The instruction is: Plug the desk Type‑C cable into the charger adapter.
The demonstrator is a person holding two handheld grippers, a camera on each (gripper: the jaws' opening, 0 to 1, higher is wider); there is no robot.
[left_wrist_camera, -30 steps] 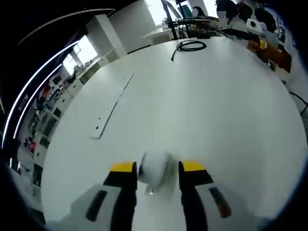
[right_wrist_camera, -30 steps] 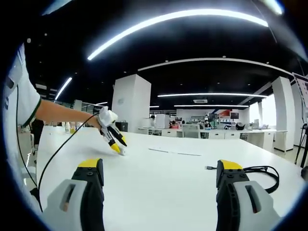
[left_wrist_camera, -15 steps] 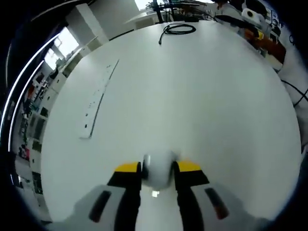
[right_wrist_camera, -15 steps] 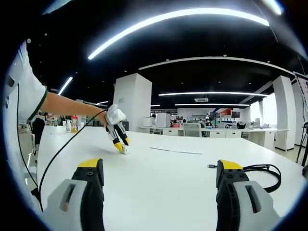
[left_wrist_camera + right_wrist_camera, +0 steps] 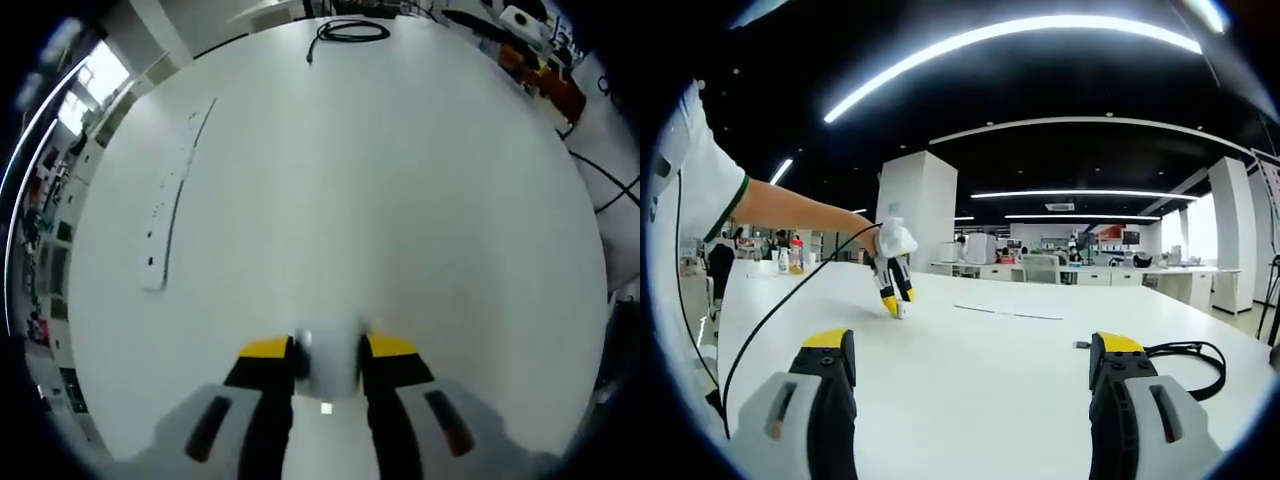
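Between the yellow-tipped jaws of the left gripper (image 5: 327,350) sits the white charger adapter (image 5: 327,368), clamped from both sides just above the white table (image 5: 400,200). In the right gripper view the same gripper (image 5: 894,303) appears ahead and to the left, pointing steeply down with the adapter (image 5: 900,310) at or just above the table surface; contact cannot be confirmed.

The right gripper (image 5: 973,370) is wide open and holds nothing. The black cable (image 5: 1170,356) lies coiled ahead of its right jaw, with the plug end (image 5: 1077,346) pointing left. In the left gripper view the coil (image 5: 350,30) lies well apart, at the far edge of the table.

Judged step: securing the adapter before the cable is fetched. Recommended practice:
- Keep the grip centred on the adapter body, with its port unobstructed; the port is not discernible here.
- Grasp the cable close behind its plug, so the tip does not droop.

A long recessed strip (image 5: 175,195) crosses the table to the left of the left gripper. The room is an open office with ceiling light bars (image 5: 1010,45) and a white pillar (image 5: 915,215).
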